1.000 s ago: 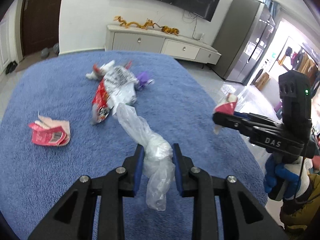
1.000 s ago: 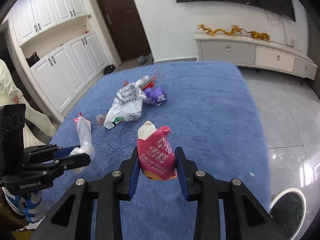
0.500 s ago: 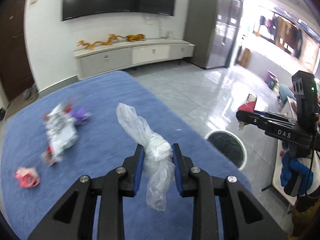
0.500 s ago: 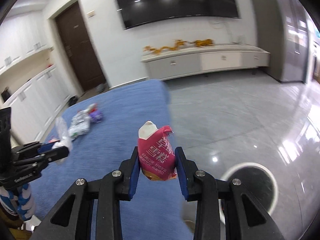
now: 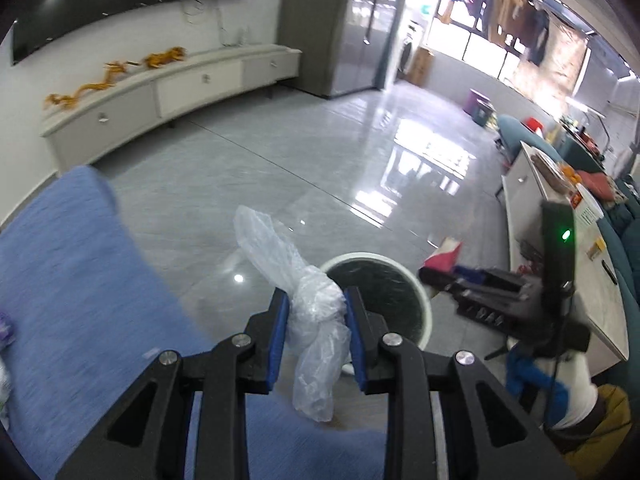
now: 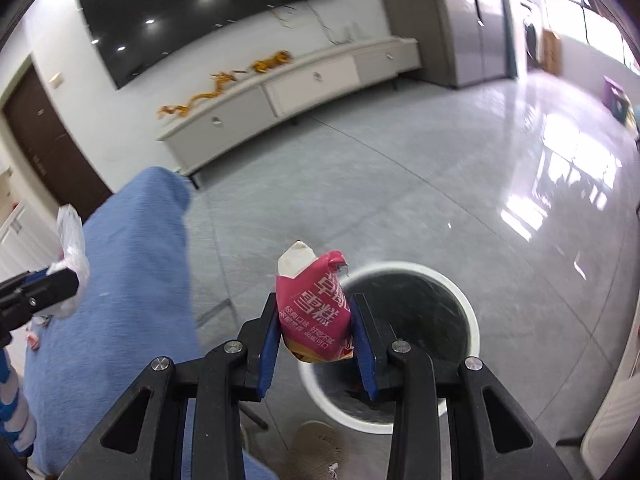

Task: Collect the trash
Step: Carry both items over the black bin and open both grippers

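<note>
My left gripper (image 5: 316,312) is shut on a knotted clear plastic bag (image 5: 308,300) whose ends stick out above and below the blue pads. My right gripper (image 6: 314,322) is shut on a crumpled pink snack wrapper (image 6: 314,312) with white lettering. A round white bin (image 6: 460,304) with a black liner stands on the grey floor just beyond and to the right of the wrapper. In the left wrist view the same bin (image 5: 424,308) lies behind the bag, and the right gripper (image 5: 432,272) hovers at its right rim with the wrapper (image 5: 446,254). At the left edge of the right wrist view, the left gripper (image 6: 60,284) shows with the plastic bag (image 6: 72,256).
A blue carpet (image 5: 72,280) covers the floor on the left, its edge close to the bin. A long white cabinet (image 6: 280,92) runs under a wall screen. A white counter (image 5: 560,248) and clutter stand at the right. A slipper (image 6: 316,452) lies near the bin.
Both grippers have swung to the right, off the carpet with its litter, and now hang by the white bin. Each keeps its piece of trash in the same grip.
</note>
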Demonstrator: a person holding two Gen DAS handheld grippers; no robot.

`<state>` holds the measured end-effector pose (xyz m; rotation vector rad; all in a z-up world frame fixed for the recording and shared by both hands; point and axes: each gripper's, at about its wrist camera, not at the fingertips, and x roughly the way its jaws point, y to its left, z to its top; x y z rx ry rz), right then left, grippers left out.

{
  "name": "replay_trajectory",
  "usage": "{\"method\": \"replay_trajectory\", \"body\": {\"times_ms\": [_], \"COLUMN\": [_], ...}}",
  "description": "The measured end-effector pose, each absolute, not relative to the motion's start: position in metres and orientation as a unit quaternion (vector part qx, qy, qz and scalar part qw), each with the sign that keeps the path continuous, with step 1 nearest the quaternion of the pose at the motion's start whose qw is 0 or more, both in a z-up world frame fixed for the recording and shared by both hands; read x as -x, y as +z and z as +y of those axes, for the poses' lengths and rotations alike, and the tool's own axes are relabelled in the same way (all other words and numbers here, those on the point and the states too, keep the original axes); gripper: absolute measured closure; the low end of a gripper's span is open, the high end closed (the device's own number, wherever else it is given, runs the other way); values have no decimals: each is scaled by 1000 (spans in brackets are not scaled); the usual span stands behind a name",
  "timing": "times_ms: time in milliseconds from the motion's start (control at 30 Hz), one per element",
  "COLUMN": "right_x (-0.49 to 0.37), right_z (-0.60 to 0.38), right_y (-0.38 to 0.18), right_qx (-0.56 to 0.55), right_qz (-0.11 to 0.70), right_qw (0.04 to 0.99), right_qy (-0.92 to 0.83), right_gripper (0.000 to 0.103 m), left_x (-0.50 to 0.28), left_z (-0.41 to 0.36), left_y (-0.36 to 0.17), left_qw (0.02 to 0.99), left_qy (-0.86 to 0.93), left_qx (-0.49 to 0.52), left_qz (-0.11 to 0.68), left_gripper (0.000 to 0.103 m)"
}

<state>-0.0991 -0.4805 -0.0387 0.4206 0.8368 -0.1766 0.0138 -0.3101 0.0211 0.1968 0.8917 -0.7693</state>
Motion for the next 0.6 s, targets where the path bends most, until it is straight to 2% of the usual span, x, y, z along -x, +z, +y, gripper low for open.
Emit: {"method": "replay_trajectory", "body": {"times_ms": [267,300,333,400,600], "right_x": [88,87,87,87,92], "right_z": [-523,-526,-527,-532,-536], "right_y": [-90,-95,-97,-103,-107], "right_qx": [-232,-234,-235,-237,-242], "right_qz": [438,441,444,448,449], "right_qw": [861,859,856,852,849], "right_qy": [-114,-118,-123,-130,-141], "right_gripper": [69,68,65,62,62], "left_x": [-55,-59,-63,-68,-72], "left_z": [-391,-397,-400,-408,-413], "left_y": [-21,-26,-28,-34,-38], "left_qw": [790,786,783,780,779], "left_qy": [-397,-399,-402,-405,-407], "left_qx": [-80,-76,-72,-62,-58], "left_qz": [461,466,470,473,475], "left_gripper": [73,66,55,46,46]}}
